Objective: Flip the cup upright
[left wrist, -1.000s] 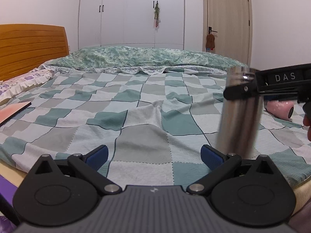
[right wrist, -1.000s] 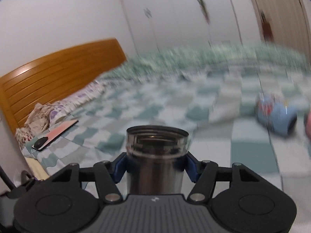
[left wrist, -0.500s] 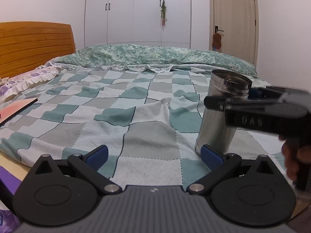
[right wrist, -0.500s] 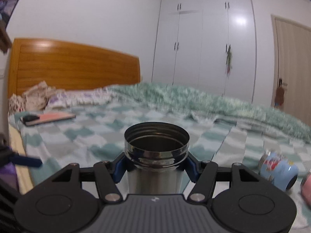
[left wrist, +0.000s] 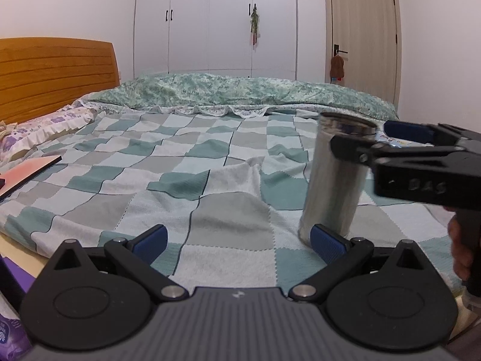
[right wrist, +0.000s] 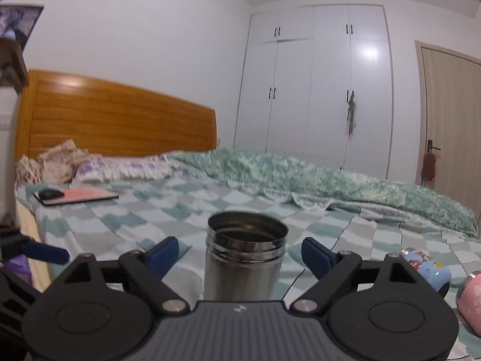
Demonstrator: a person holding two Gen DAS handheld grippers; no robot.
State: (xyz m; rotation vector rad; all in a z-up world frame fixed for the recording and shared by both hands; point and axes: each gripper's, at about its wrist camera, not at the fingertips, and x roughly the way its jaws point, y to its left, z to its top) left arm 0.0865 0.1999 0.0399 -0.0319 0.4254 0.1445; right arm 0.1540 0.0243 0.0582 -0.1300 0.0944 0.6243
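Right claw spread, released around upright steel cup; left claw spread, holding nothing.

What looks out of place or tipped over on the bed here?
The steel cup stands upright, mouth up. Beyond it, a blue cup and a pink cup lie tipped on their sides on the checkered blanket.

Steel cup upright on checked bedspread, between spread right hand-held gripper fingers.
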